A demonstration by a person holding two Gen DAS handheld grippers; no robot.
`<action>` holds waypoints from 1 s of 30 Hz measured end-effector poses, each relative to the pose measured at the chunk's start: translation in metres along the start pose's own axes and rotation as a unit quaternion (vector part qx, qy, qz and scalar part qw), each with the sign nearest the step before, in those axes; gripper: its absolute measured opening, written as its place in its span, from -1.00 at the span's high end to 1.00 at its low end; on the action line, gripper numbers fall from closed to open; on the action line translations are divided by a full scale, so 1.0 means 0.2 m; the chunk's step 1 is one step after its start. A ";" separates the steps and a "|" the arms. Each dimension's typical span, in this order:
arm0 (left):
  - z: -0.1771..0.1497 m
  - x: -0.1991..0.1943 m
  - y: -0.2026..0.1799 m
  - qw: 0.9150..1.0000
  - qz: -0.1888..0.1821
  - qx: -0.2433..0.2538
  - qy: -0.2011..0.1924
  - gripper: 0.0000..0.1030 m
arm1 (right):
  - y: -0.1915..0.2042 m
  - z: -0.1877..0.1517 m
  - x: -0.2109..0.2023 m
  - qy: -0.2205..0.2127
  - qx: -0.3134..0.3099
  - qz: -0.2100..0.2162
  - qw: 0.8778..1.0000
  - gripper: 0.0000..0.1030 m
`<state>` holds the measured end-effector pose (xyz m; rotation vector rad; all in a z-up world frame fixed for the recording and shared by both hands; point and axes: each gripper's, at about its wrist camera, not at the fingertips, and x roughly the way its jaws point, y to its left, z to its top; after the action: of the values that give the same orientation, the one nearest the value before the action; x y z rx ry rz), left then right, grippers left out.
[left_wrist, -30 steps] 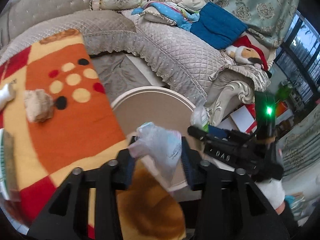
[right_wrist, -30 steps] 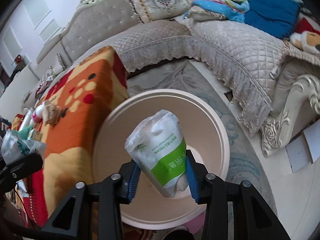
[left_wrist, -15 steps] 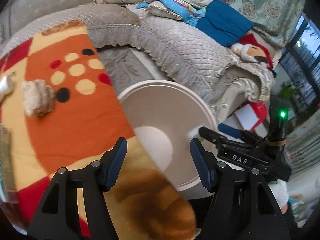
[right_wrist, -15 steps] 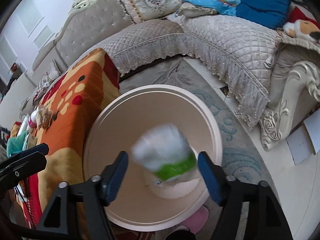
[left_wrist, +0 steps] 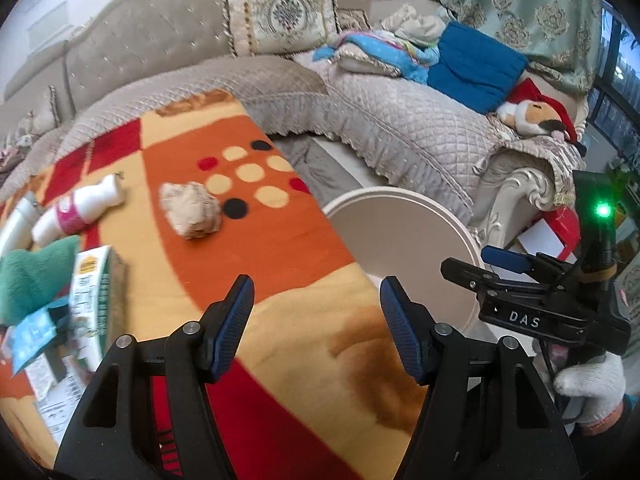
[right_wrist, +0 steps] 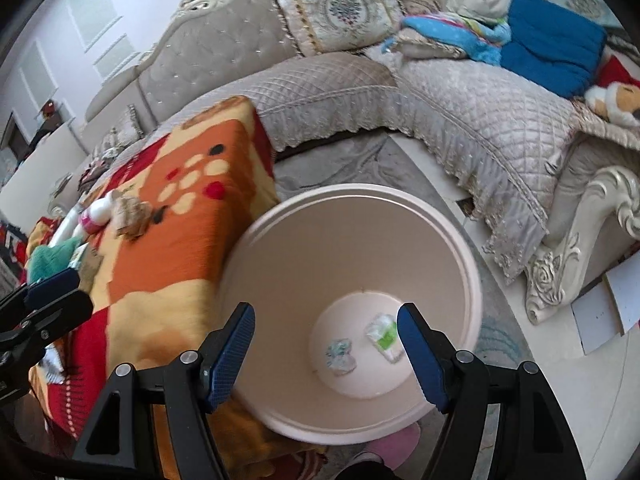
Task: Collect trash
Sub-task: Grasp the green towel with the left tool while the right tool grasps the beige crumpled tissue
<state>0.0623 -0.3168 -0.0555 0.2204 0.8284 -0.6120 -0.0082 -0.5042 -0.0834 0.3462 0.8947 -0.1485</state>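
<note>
Both of my hand-held grippers are released and empty: the right hand-held gripper (right_wrist: 324, 350) hangs over the round cream plastic bin (right_wrist: 460, 240), the left hand-held gripper (left_wrist: 316, 320) over the orange, red and yellow blanket-covered worktop (left_wrist: 280, 240). Two pieces lie on the bin's bottom, a green-and-white plastic packet (right_wrist: 385, 336) and a small crumpled wrapper (right_wrist: 340, 355). Left, I judge: the crumpled brown paper ball (left_wrist: 192, 214) mid-worktop, then the white bottle with a pink label (left_wrist: 76, 210) and the green-and-white carton (left_wrist: 94, 296) toward the left edge.

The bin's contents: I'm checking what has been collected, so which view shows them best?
The right wrist view: it looks down into the bin, showing the green-and-white packet and crumpled wrapper on its floor. The left wrist view shows only its rim and inner wall.
</note>
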 end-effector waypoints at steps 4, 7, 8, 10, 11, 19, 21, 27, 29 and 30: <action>-0.03 -0.09 0.08 1.000 0.012 -0.012 -0.017 -0.25 | 0.14 0.00 -0.06 -0.011 -0.021 0.007 1.000 -0.39; -0.05 -0.14 0.14 0.999 0.020 -0.022 -0.022 -0.25 | 0.24 0.00 -0.10 -0.021 -0.035 0.015 0.999 -0.40; -0.06 -0.15 0.17 0.999 0.023 -0.026 -0.024 -0.25 | 0.27 0.00 -0.11 -0.024 -0.038 0.018 0.999 -0.41; -0.08 -0.19 0.22 0.999 0.026 -0.037 -0.026 -0.25 | 0.35 0.01 -0.13 -0.029 -0.048 0.027 0.998 -0.48; -0.10 -0.21 0.25 0.998 0.027 -0.043 -0.027 -0.25 | 0.37 0.01 -0.13 -0.031 -0.052 0.029 0.998 -0.49; -0.19 -0.38 0.54 0.993 0.048 -0.097 -0.043 -0.25 | 0.64 0.02 -0.11 -0.025 -0.091 0.059 0.994 -0.49; -0.22 -0.42 0.64 0.991 0.065 -0.107 -0.043 -0.25 | 0.70 0.02 -0.09 -0.021 -0.099 0.067 0.993 -0.50; -0.28 -0.50 0.95 0.984 0.094 -0.142 -0.043 -0.25 | 0.86 0.04 -0.03 -0.012 -0.117 0.075 0.990 -0.50; -0.31 -0.52 1.04 0.982 0.093 -0.156 -0.045 -0.25 | 0.90 0.05 -0.01 -0.008 -0.120 0.077 0.990 -0.50; -0.32 -0.53 1.09 0.981 0.095 -0.161 -0.046 -0.25 | 0.91 0.06 0.00 -0.006 -0.121 0.078 0.990 -0.50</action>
<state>0.0954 -0.0694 -0.0292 -0.0241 0.7939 -0.2999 0.0497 -0.3372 -0.0348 0.1871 0.8591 0.1025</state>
